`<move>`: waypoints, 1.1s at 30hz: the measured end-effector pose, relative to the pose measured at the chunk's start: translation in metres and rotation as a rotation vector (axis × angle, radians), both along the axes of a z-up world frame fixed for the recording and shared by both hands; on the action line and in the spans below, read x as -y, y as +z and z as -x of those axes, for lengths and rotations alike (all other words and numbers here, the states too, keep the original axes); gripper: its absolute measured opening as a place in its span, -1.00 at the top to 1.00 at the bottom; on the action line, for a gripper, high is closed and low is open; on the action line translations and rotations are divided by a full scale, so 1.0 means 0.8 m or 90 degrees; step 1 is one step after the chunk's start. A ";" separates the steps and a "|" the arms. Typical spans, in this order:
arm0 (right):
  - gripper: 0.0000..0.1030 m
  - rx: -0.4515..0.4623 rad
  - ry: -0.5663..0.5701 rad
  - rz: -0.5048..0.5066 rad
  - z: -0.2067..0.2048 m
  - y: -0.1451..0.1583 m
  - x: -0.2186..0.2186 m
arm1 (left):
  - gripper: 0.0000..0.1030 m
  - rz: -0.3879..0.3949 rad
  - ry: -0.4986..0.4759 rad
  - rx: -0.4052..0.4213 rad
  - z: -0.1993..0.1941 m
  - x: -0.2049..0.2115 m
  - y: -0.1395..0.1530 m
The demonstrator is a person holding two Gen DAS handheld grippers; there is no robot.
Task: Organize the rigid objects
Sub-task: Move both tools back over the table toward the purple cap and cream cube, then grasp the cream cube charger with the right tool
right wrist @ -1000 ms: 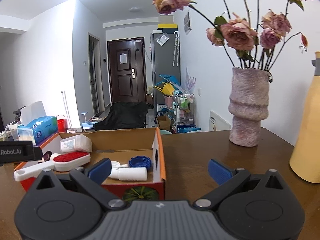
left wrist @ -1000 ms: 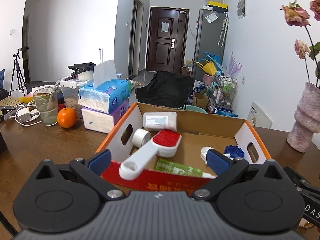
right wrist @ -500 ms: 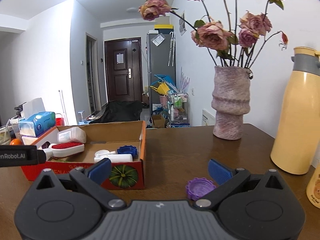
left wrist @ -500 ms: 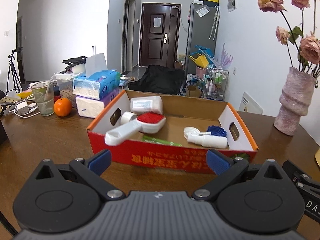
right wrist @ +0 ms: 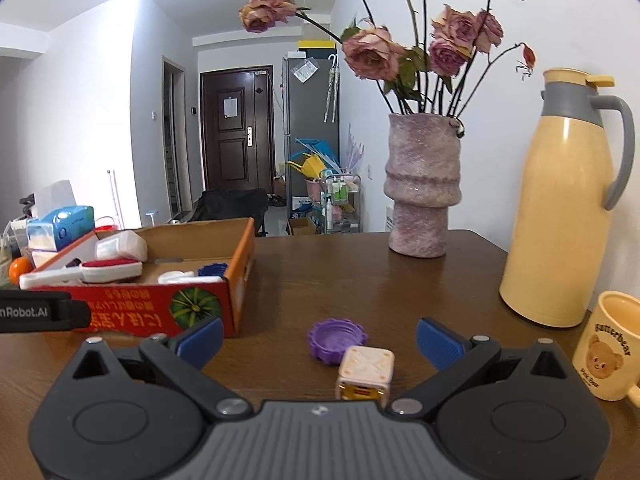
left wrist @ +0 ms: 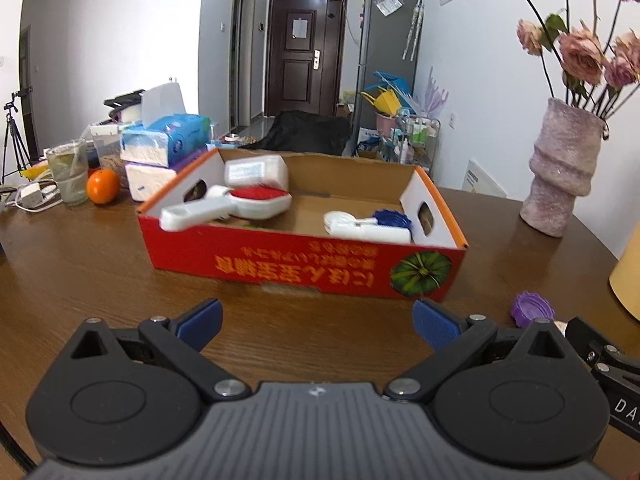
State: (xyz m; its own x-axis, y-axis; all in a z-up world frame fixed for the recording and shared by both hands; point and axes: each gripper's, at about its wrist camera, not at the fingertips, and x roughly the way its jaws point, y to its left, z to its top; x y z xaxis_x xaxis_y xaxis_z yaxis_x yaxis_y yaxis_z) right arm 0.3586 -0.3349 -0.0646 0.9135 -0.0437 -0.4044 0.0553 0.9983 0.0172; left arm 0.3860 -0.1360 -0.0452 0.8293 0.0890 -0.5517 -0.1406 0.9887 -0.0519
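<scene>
You had pulled both grippers back from the cardboard box [left wrist: 304,264], left gripper [left wrist: 316,320] and right gripper [right wrist: 320,338] jaws spread wide and empty, purple cap [right wrist: 337,339] and cream cube [right wrist: 366,372] newly in view on the worktop [right wrist: 360,280] between the right jaws.

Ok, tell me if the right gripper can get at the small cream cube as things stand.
Probably yes. The right gripper is open and empty, with the cream cube on the table directly between its fingers; only the purple cap sits close behind it.
</scene>
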 end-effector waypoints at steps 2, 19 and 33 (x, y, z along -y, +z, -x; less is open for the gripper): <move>-1.00 -0.004 -0.002 0.002 0.003 -0.004 0.009 | -1.00 -0.003 -0.004 -0.008 0.000 0.009 -0.005; -1.00 -0.081 -0.019 0.012 -0.011 -0.038 0.068 | -1.00 -0.009 -0.031 -0.052 -0.021 0.061 -0.038; -0.53 -0.136 -0.009 -0.004 -0.068 -0.065 0.056 | -1.00 0.009 -0.042 -0.069 -0.055 0.065 -0.047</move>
State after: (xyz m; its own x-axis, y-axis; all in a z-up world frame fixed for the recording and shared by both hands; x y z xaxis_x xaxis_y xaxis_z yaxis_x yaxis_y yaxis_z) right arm 0.4132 -0.3796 -0.1164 0.8061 -0.0524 -0.5894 0.0723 0.9973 0.0101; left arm 0.4296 -0.1879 -0.0824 0.7688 0.0270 -0.6389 -0.0805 0.9953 -0.0548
